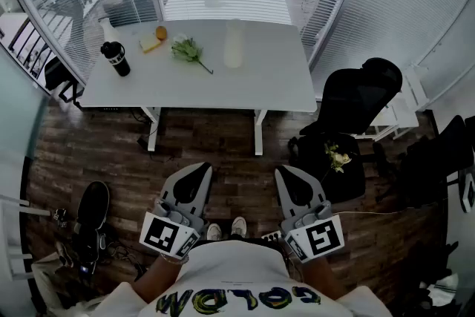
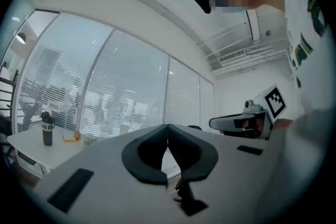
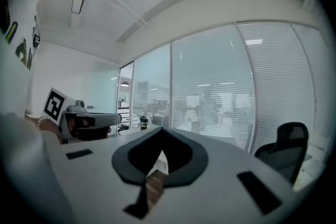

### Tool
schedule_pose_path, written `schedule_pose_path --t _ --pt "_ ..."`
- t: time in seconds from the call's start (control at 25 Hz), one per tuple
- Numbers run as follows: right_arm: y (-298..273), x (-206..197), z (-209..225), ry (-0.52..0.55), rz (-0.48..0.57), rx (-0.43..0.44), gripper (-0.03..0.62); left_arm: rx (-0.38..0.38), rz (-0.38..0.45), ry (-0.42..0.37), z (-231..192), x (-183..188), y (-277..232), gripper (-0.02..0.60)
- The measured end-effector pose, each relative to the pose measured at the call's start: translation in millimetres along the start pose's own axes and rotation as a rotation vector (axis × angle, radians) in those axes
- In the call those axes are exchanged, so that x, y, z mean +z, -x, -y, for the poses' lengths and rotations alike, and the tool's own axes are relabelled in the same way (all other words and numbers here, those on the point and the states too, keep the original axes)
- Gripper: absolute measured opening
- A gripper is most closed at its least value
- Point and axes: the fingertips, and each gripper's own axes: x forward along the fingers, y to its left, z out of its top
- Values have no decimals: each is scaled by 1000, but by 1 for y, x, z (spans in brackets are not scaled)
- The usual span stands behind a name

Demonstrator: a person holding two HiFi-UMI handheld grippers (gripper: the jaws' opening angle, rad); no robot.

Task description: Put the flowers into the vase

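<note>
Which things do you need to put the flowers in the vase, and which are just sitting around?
For the job: green leafy flower bunch on the white table; tall pale vase beside it; pale yellow flowers on the black office chair.
Just lying about: black lidded cup; white bottle; yellow block; small orange fruit.

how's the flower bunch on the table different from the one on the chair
The table bunch lies on the white table, left of the vase; the chair bunch lies on the black chair. The table bunch looks mostly green, while the chair bunch shows pale yellow blooms. Both lie outside the vase.
</note>
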Motion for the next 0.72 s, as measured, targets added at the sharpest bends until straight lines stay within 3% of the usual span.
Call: schedule_pose_path --t 0.48,0.72 --pt "14 -8 47 -18 9 13 9 24 -14 24 28 -16 -36 14" --pt "4 -10 57 -25 1 24 9 36 -17 30 21 -17 -50 14"
